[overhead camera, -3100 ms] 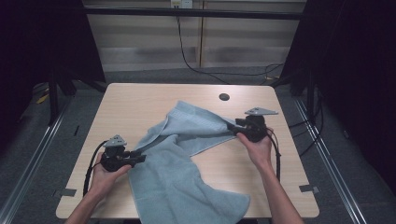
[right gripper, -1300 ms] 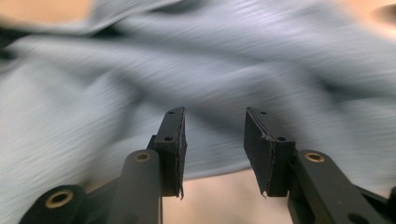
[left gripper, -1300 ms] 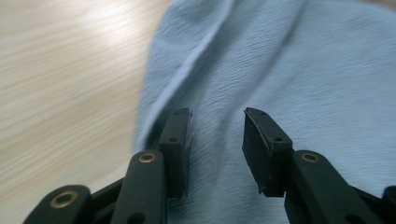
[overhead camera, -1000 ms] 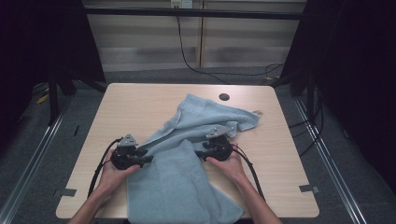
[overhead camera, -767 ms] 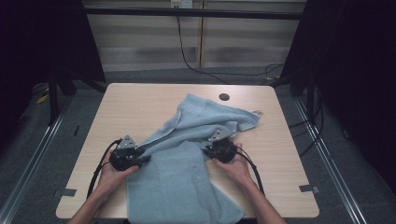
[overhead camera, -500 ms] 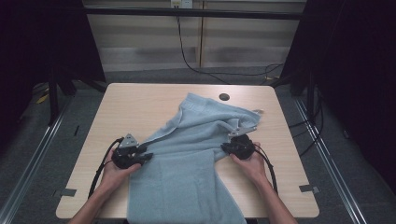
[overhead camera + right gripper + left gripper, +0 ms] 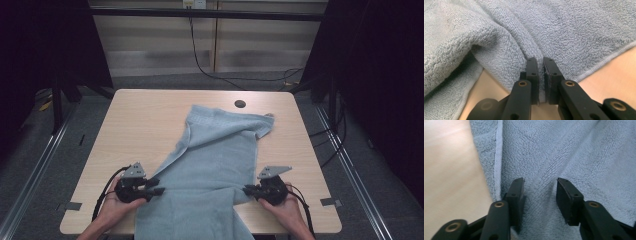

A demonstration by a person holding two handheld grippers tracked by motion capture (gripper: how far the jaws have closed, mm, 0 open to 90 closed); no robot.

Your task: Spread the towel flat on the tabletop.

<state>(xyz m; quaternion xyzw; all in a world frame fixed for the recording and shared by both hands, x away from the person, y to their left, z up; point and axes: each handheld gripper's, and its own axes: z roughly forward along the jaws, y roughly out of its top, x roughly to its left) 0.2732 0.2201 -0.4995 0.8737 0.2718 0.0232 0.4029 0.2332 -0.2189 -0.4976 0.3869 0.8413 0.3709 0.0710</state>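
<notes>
We see a light blue towel spread over the middle of the table, running from near the far edge, just short of the round hole, down to the near edge, where it hangs over. Its far right corner is folded back on itself. Our left hand-held gripper sits near the near left corner of the table, at the towel's left edge. In the left gripper view its jaws stand partly apart over the cloth, beside the hemmed edge, and we see no fold pinched between them. Our right hand-held gripper is toward the near right corner, at the towel's right edge. In the right gripper view its jaws are almost together, clamped on a raised fold of the towel, with bare table on either side below.
</notes>
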